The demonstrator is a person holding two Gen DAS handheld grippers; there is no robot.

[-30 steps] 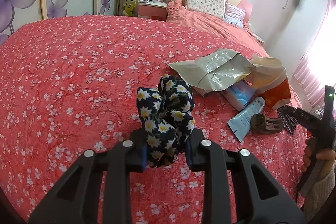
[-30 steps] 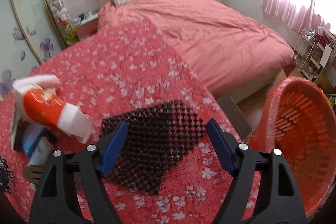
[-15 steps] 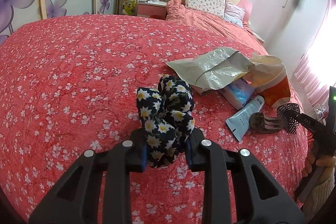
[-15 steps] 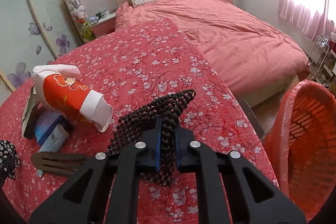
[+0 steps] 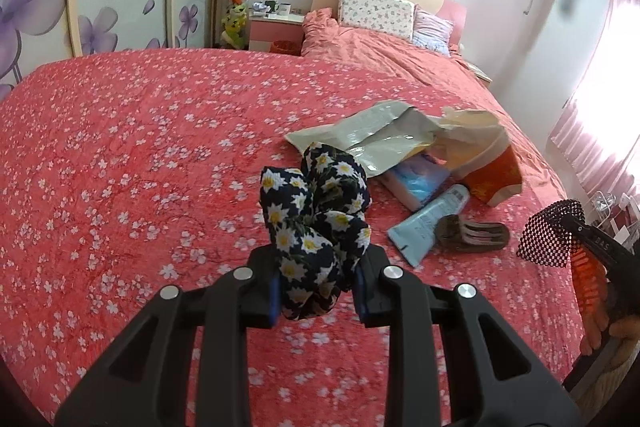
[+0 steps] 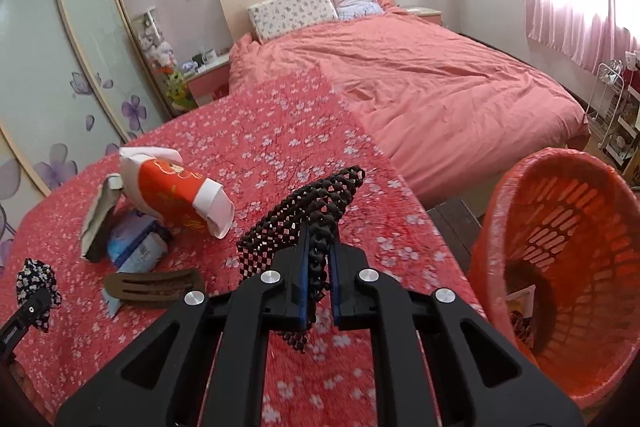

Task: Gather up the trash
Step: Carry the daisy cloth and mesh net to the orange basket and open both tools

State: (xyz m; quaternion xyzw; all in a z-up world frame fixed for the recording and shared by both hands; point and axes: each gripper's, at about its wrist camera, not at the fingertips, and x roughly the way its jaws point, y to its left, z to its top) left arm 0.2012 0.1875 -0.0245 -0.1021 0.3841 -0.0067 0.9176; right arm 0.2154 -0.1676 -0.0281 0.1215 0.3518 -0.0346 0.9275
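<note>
My left gripper [image 5: 316, 287] is shut on a dark blue daisy-print cloth [image 5: 316, 211] and holds it above the red floral bedspread [image 5: 140, 155]. My right gripper [image 6: 319, 287] is shut on a black mesh sheet [image 6: 304, 211], lifted off the bedspread; it also shows in the left wrist view [image 5: 550, 235]. An orange mesh basket [image 6: 560, 267] stands on the floor at the right of the right gripper. The daisy cloth shows at the far left of the right wrist view [image 6: 36, 283].
A pile lies on the bedspread: a grey plastic mailer [image 5: 372, 135], a red and white cup [image 6: 176, 195], a blue packet [image 5: 420, 183], a light blue tube [image 5: 428, 223] and a brown comb [image 6: 154, 285]. A pink bed [image 6: 440, 83] lies beyond.
My right gripper closed on the black mesh sheet and lifted it off the bedspread, turning toward the orange basket. My left gripper kept hold of the daisy cloth and hardly moved.
</note>
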